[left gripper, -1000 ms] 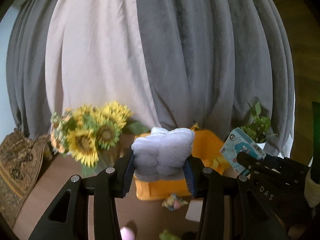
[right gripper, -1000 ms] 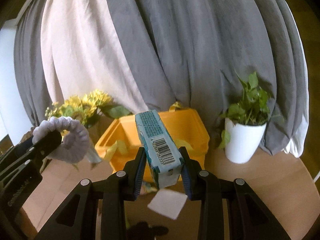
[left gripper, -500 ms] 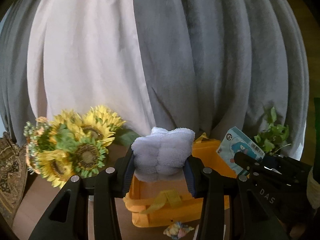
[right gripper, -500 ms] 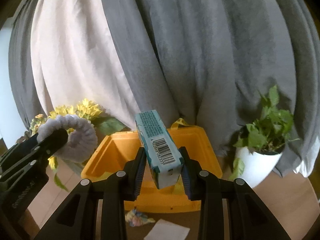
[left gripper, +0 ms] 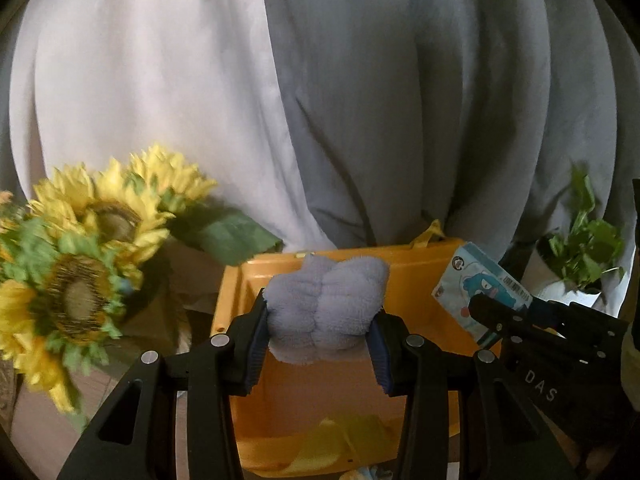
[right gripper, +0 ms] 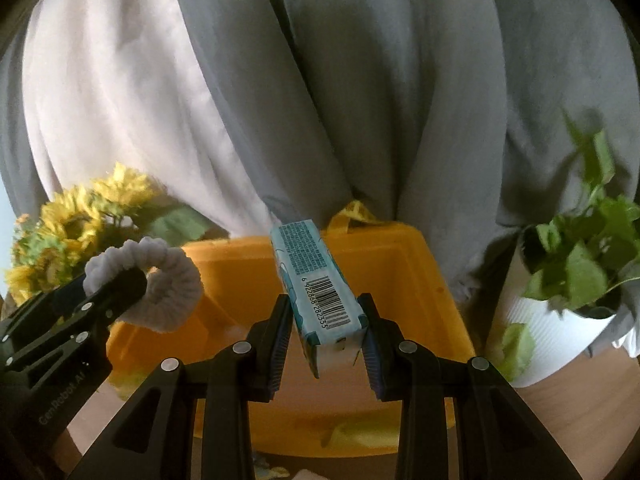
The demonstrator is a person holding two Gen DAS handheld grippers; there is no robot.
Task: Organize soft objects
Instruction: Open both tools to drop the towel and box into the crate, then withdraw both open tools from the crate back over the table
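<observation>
Behind, gathered curtains (left gripper: 360, 100) in pale cream and grey cloth hung in deep vertical folds and filled most of both views. Next in size, the yellow bin (right gripper: 400, 264), of smooth hard plastic, open-topped with a rounded rim and a floppy fabric handle, stood far larger in frame than a second before, when it had sat low and small beyond a scrap of paper on the wooden floor; both grippers had therefore advanced to its near rim, and the deposit step was judged imminent though not yet done. Sunflowers (left gripper: 80, 264), yellow-petalled and apparently artificial, stood left of the bin, blurred by motion. A leafy plant in a ribbed white pot (right gripper: 560, 320) stood right of it. The left gripper (left gripper: 320, 320) was clamped on the scrunchie (left gripper: 326, 312), a lavender ring of plush, towel-like fabric squeezed into lobes between blue-padded fingers (left gripper: 256, 336), and hung over the bin's opening. The right gripper (right gripper: 326, 328) was closed on the tissue pack (right gripper: 316, 280), a soft oblong in glossy teal-and-white film bearing a barcode, held narrow face up, likewise over the bin. Neither item touched the bin.
</observation>
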